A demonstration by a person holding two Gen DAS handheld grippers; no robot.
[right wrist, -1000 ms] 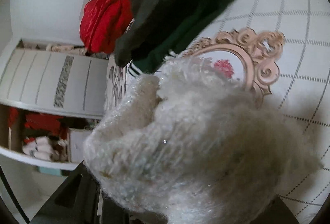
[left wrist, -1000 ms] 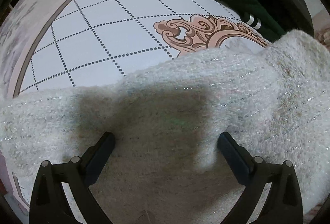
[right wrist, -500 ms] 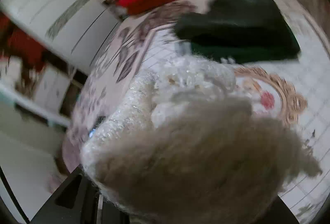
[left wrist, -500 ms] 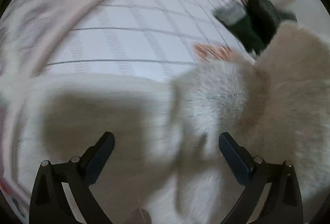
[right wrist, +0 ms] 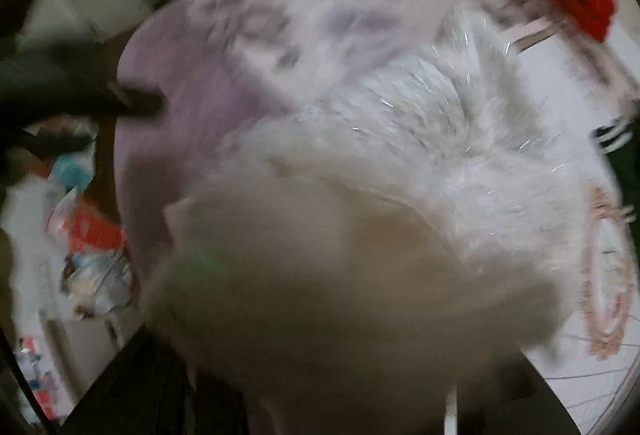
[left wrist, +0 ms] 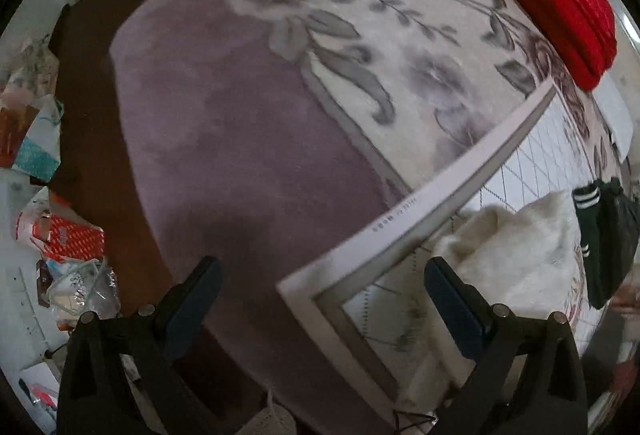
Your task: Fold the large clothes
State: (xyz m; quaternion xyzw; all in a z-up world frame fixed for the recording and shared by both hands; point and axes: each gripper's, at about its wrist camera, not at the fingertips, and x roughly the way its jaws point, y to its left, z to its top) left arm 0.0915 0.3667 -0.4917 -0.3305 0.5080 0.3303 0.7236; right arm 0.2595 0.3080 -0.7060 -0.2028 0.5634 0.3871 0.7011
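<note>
Here the blurred white sweater (right wrist: 360, 235) hides the right gripper; left gripper (left wrist: 320, 295) gapes empty.

Small print on mat border (left wrist: 394, 217) — too blurred to read

Fluffy white sweater (left wrist: 516, 247), bunched, on patterned mat

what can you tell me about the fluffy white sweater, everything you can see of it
The fluffy white sweater is a shaggy cream knit flecked with glinting threads. In the right wrist view it is bunched and blurred, filling the lens and hiding the right tongs, so a grip there cannot be confirmed. In the left wrist view it lies heaped on the white dotted-grid mat, beside a dark green striped-cuff garment. The left tongs are open, apart from it.
</note>
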